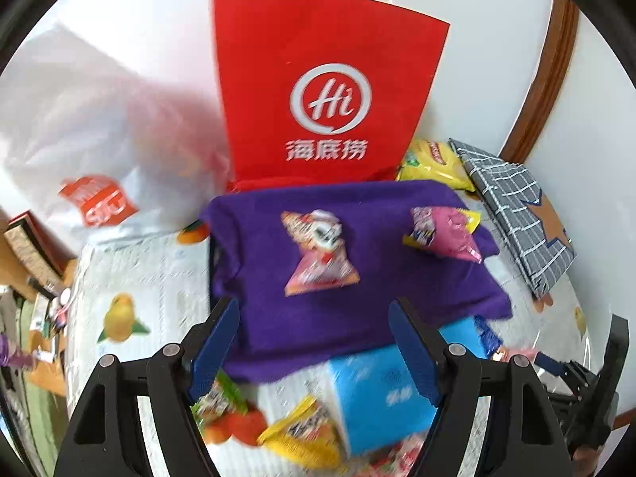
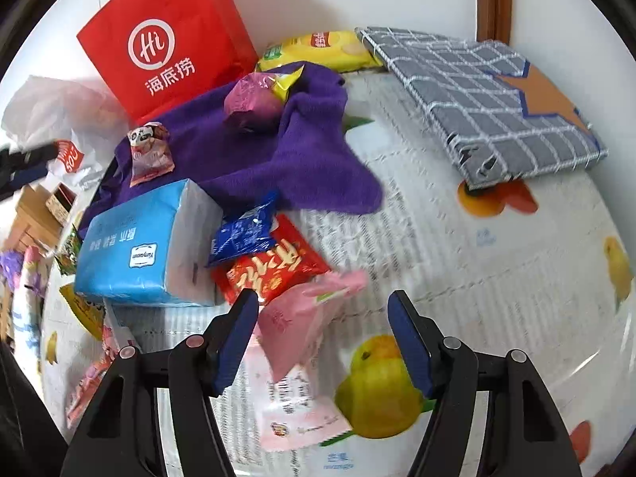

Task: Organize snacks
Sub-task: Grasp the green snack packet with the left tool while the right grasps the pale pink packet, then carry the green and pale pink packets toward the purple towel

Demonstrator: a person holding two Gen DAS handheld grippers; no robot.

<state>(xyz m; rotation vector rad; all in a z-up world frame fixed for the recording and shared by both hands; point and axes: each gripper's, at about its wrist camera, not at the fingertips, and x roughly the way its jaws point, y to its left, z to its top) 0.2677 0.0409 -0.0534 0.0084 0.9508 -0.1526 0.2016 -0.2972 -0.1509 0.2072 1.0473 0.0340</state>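
Left gripper (image 1: 314,342) fingers wide, nothing between, above purple towel (image 1: 254,318). On towel: panda snack packet (image 1: 318,250) at centre, pink packet (image 1: 445,234) at 2 o'clock of it. Red paper bag (image 1: 326,87) upright at 12 o'clock. Right gripper (image 2: 324,338) fingers apart, pale pink snack packet (image 2: 302,318) between them beside left finger (image 2: 234,338); grip not discernible. Blue tissue pack (image 2: 139,246), blue sachet (image 2: 246,230), red packet (image 2: 270,266) at 10 o'clock on fruit-print worktop (image 2: 497,278).

red paper bag (image 1: 318,91): "Hi" in a white ring, "海底捞" beneath
blue tissue pack (image 2: 139,246): "Yunpeson" label
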